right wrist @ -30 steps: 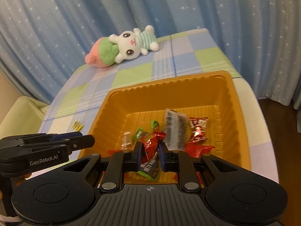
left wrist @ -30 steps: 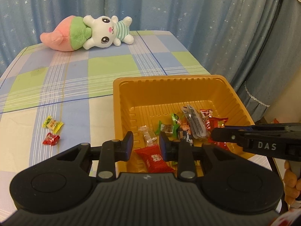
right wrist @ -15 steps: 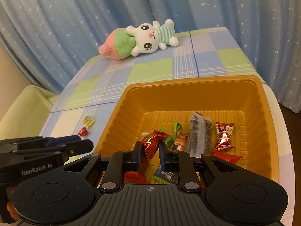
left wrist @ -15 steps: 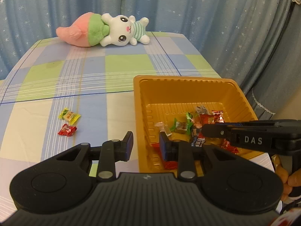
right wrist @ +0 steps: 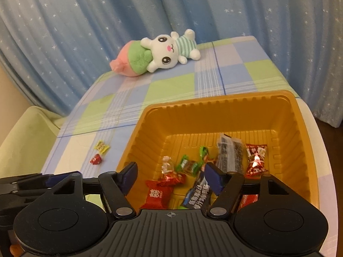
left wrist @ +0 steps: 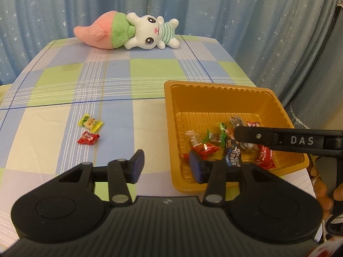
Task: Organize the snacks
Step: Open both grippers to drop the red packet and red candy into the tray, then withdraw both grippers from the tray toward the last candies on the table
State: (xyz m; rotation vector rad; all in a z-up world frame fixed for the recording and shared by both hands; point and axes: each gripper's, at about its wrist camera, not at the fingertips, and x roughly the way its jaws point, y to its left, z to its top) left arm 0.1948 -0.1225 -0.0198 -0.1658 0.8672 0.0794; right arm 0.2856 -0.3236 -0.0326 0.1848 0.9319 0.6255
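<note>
An orange plastic tray (left wrist: 214,85) (right wrist: 214,98) holds several wrapped snacks. Among them are a red square packet (right wrist: 156,194), a red foil candy (right wrist: 171,178) and a dark blue packet (right wrist: 198,192). My right gripper (right wrist: 171,177) hovers over the tray's near side with its jaws opening. Nothing is pressed between its pads, and the snacks lie below them. My left gripper (left wrist: 166,165) straddles the tray's left wall, its jaws opening with nothing between them. A yellow candy (left wrist: 91,122) and a red candy (left wrist: 88,138) lie loose on the checked tablecloth, left of the tray.
A plush rabbit (left wrist: 128,30) (right wrist: 163,51) lies at the table's far edge, in front of a blue star-patterned curtain. The tray sits near the table's right edge. A pale green seat (right wrist: 25,139) stands beside the table. A hand (left wrist: 321,192) holds the right gripper.
The right gripper was shut on the red foil candy; its jaws have parted and the candy lies in the tray. The left gripper's jaws have spread and it has shifted left off the tray.
</note>
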